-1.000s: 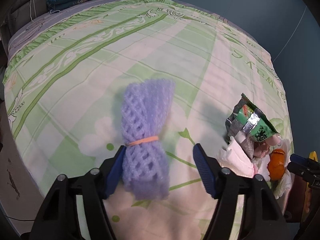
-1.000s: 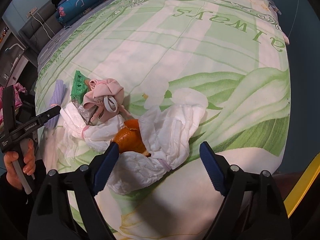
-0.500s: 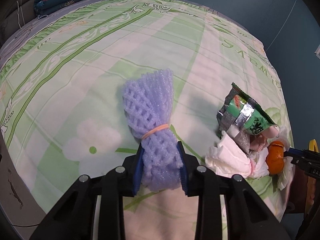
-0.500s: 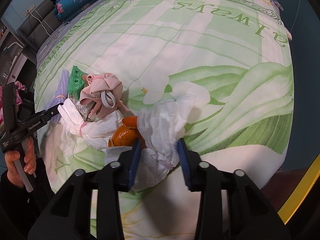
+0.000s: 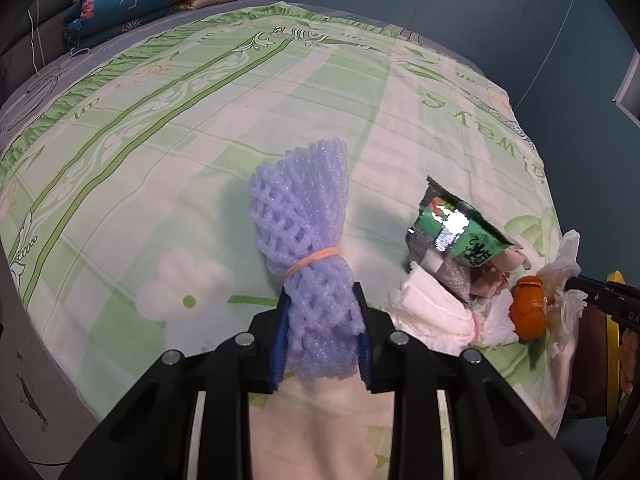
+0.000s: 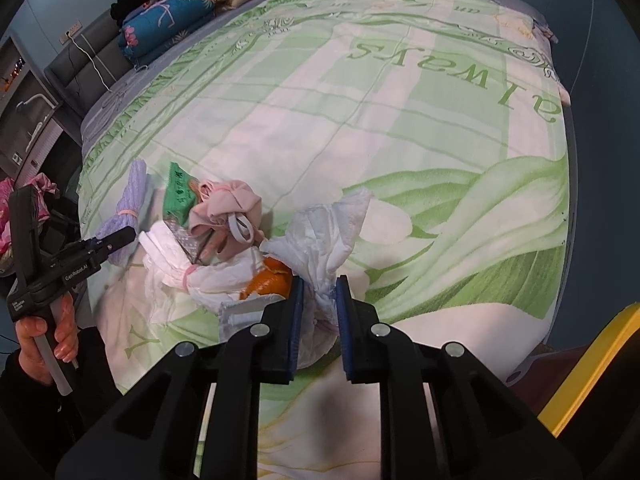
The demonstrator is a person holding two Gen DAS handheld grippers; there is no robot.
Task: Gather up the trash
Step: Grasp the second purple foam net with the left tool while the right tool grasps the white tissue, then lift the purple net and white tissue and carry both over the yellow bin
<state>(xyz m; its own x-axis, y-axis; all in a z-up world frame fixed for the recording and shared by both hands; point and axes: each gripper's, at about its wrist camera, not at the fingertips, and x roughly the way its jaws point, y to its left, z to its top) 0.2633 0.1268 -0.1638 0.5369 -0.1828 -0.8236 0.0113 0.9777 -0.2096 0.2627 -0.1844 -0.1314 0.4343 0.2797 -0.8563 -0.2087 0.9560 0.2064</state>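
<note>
My left gripper (image 5: 322, 332) is shut on the near end of a purple foam net (image 5: 308, 232) tied with an orange rubber band; the net rises slightly off the green bedspread (image 5: 200, 120). My right gripper (image 6: 318, 312) is shut on a crumpled white tissue (image 6: 332, 232). Beside it lie an orange peel (image 6: 270, 282), a folded white pad (image 6: 172, 256), a pink cloth bundle (image 6: 228, 212) and a green snack wrapper (image 6: 178, 196). In the left wrist view the wrapper (image 5: 460, 232), pad (image 5: 432, 312) and peel (image 5: 528, 312) lie to the right of the net.
Folded blue floral and cream quilts (image 5: 152, 4) lie at the far end of the bed. A yellow object (image 6: 592, 376) stands beside the bed's near right corner. The bed's near edge lies just below both grippers. The hand holding the left gripper (image 6: 52, 332) shows at left.
Both grippers went from open to shut, the left on the purple foam net, the right on the white tissue. Both have since drawn up a little with their loads.
</note>
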